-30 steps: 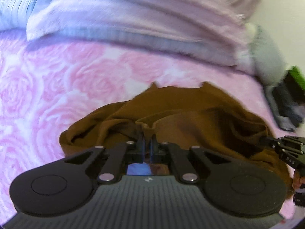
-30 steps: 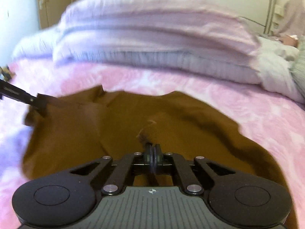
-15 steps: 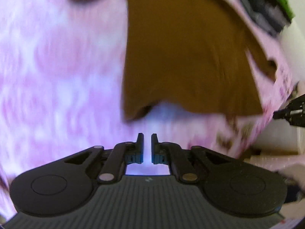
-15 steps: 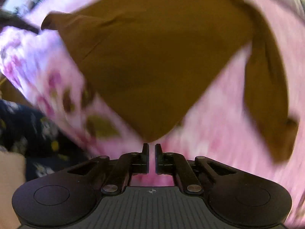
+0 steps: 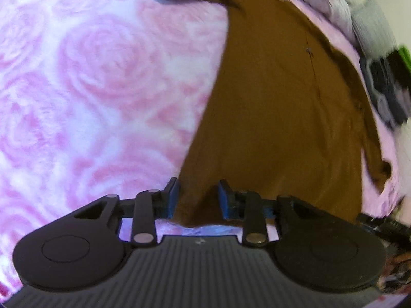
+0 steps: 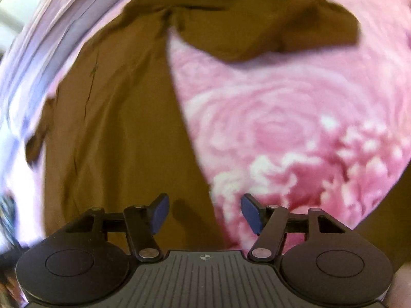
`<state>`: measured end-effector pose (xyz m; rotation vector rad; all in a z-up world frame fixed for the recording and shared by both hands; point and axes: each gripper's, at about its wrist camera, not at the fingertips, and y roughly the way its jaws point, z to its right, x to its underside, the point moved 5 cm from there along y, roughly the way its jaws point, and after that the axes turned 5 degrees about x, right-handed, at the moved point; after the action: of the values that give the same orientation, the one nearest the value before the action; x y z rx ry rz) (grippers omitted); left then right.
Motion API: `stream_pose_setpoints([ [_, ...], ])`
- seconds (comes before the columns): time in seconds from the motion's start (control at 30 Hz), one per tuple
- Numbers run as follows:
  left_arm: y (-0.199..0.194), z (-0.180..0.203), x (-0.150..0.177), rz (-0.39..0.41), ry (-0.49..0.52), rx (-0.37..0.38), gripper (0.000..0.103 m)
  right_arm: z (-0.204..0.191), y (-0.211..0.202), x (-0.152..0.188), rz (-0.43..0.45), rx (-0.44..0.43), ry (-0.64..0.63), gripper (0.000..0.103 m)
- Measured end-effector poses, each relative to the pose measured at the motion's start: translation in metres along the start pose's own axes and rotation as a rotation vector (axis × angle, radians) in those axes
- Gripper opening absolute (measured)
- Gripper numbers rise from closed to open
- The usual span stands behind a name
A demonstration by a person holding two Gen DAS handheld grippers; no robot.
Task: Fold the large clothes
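Observation:
A large brown garment [image 5: 277,118] lies spread flat on a pink rose-patterned bedspread [image 5: 97,82]. My left gripper [image 5: 199,197] is open, and its blue pads [image 5: 173,200] straddle the garment's near left hem corner. In the right wrist view the same garment [image 6: 123,128] fills the left half, with one sleeve [image 6: 303,23] stretched out to the upper right. My right gripper [image 6: 205,213] is open wide over the near right hem corner, one pad [image 6: 160,213] above cloth and the other above the bedspread [image 6: 295,133]. The right gripper's tip [image 5: 382,227] shows at the left view's lower right edge.
Folded pale quilts [image 5: 331,5] are stacked along the bed's far end and show blurred in the right view [image 6: 43,33]. Grey, dark and green items [image 5: 385,77] lie beyond the garment's right side. The bed's edge drops away at the lower right [image 6: 385,205].
A second ago both grippers were shut on the bunched garment. It has since been let go and now lies spread flat. Both grippers have opened wider and sit at its near hem corners.

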<state>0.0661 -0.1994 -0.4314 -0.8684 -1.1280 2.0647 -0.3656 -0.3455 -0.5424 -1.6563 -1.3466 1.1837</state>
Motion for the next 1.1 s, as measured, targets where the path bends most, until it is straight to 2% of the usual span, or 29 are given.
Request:
stream_pose_setpoints([
  [0.03, 0.001, 0.001, 0.002, 0.002, 0.035, -0.016, 0.007, -0.006, 0.002, 0.002, -0.003, 0.016, -0.048, 0.000],
  [0.1, -0.005, 0.001, 0.003, 0.016, 0.033, 0.013, 0.003, -0.012, 0.003, 0.004, -0.024, -0.009, -0.078, 0.000],
  [0.23, -0.036, 0.004, 0.008, 0.058, 0.053, 0.073, 0.003, -0.012, -0.020, -0.006, -0.007, -0.079, -0.136, 0.000],
  [0.3, -0.052, 0.003, 0.013, 0.054, 0.031, 0.097, 0.003, -0.005, -0.036, -0.009, -0.006, -0.062, -0.162, 0.000],
  [0.43, -0.042, 0.009, 0.043, -0.063, 0.065, 0.060, 0.004, 0.017, -0.044, -0.001, -0.065, 0.007, -0.178, 0.000],
  [0.5, -0.030, 0.009, 0.052, -0.115, 0.092, -0.025, 0.005, 0.020, -0.028, 0.003, -0.129, 0.042, -0.173, 0.000],
  [0.53, -0.029, 0.008, 0.052, -0.121, 0.105, -0.040, 0.007, 0.020, -0.022, 0.006, -0.158, 0.059, -0.159, 0.003],
  [0.6, -0.038, 0.003, 0.046, -0.101, 0.098, -0.027, 0.015, 0.017, -0.013, 0.007, -0.196, 0.101, -0.163, 0.017],
  [0.63, -0.046, -0.003, 0.041, -0.088, 0.092, -0.028, 0.015, 0.016, -0.012, 0.006, -0.208, 0.123, -0.174, 0.030],
  [0.67, -0.053, -0.010, 0.034, -0.068, 0.091, -0.043, 0.015, 0.016, -0.013, 0.006, -0.211, 0.134, -0.177, 0.038],
  [0.77, -0.074, -0.037, -0.009, 0.030, 0.073, -0.135, 0.016, 0.020, -0.022, -0.001, -0.182, 0.181, -0.149, 0.040],
  [0.9, -0.074, -0.058, -0.096, 0.189, 0.074, -0.181, 0.017, 0.028, -0.023, -0.031, -0.109, 0.247, -0.061, 0.040],
  [1.0, -0.057, -0.058, -0.173, 0.278, 0.139, -0.166, 0.019, 0.022, -0.018, -0.055, -0.073, 0.233, -0.022, 0.040],
  [1.1, -0.026, -0.049, -0.240, 0.297, 0.258, -0.177, 0.021, 0.007, -0.014, -0.067, -0.055, 0.235, -0.057, 0.040],
])
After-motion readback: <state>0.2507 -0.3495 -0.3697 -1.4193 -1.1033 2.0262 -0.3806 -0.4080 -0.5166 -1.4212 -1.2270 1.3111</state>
